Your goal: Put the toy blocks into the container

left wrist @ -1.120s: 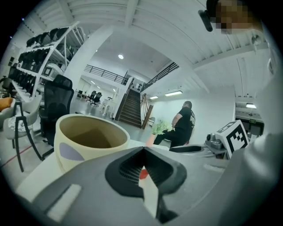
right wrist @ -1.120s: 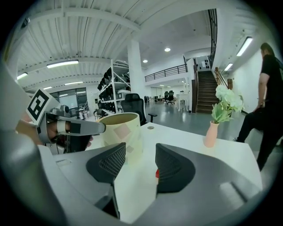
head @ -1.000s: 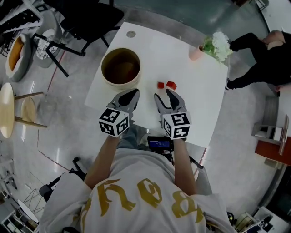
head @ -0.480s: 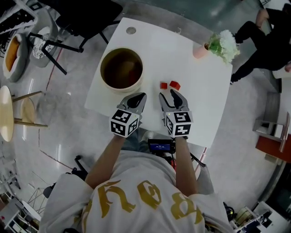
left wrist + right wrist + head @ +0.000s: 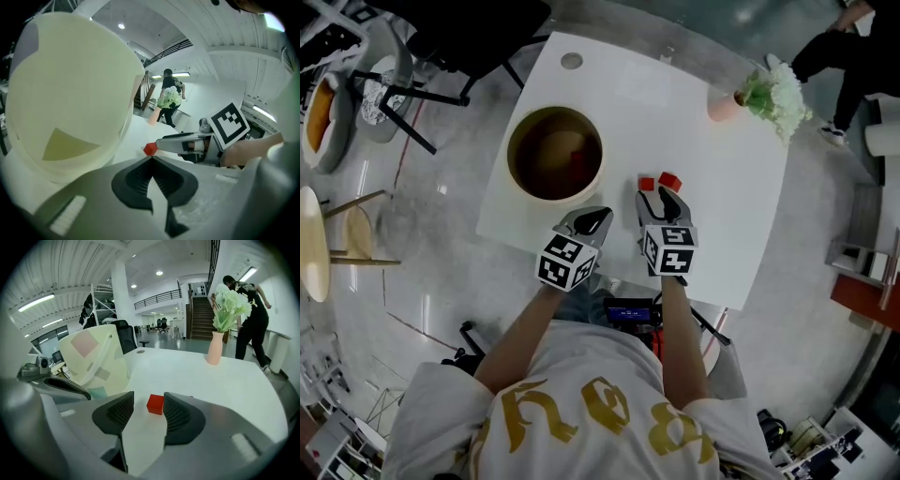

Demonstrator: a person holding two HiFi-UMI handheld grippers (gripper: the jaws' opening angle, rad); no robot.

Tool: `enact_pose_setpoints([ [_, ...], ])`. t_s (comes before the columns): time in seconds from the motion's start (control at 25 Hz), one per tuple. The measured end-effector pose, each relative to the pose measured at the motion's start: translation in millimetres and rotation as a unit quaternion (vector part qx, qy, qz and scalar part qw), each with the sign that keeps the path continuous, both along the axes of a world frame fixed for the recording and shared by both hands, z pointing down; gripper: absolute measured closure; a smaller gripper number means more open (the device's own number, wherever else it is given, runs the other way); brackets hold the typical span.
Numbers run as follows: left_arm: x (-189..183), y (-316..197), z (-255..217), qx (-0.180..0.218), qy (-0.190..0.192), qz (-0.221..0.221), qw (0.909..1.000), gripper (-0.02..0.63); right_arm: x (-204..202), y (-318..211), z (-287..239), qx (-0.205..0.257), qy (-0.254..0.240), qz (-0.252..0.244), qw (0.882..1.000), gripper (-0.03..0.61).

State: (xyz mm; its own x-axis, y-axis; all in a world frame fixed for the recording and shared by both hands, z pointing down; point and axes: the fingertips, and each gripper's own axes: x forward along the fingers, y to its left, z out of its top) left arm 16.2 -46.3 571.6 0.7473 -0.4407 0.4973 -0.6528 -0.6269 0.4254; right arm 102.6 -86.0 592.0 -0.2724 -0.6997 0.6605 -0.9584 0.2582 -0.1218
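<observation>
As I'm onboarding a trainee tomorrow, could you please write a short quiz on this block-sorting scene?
1. How many red blocks lie on the table?
2. The right gripper is: A) shut on a block; B) open, with a block just ahead between its jaws; C) shut and empty.
3. True or false: the left gripper, beside the container, is shut and empty.
Key: 1. Two. 2. B; its jaws have just closed slightly, and the pads do not touch the block. 3. True.
</observation>
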Motion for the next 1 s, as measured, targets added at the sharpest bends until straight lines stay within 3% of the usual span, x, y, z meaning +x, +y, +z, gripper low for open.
enact_pose_setpoints([
  [0.28, 6, -2, 8, -0.013, 0.002, 0.023, 0.9996, 0.612, 8, -8, 26, -0.030, -0.017, 0.045, 0.998, 0.362],
  [0.72, 7, -2, 17, -0.030, 0.008, 0.034, 0.9989, 0.612, 5, -13, 44, -0.040, -0.015, 0.053, 0.998, 0.375],
  [0.8, 7, -2, 18, -0.033, 0.008, 0.035, 0.9988, 0.612, 6, -14, 45, -0.036, -0.010, 0.057, 0.998, 0.407],
  [1.0, 6, -2, 18, -0.035, 0.010, 0.037, 0.9986, 0.612, 7, -18, 44, -0.022, -0.001, 0.061, 0.998, 0.408],
])
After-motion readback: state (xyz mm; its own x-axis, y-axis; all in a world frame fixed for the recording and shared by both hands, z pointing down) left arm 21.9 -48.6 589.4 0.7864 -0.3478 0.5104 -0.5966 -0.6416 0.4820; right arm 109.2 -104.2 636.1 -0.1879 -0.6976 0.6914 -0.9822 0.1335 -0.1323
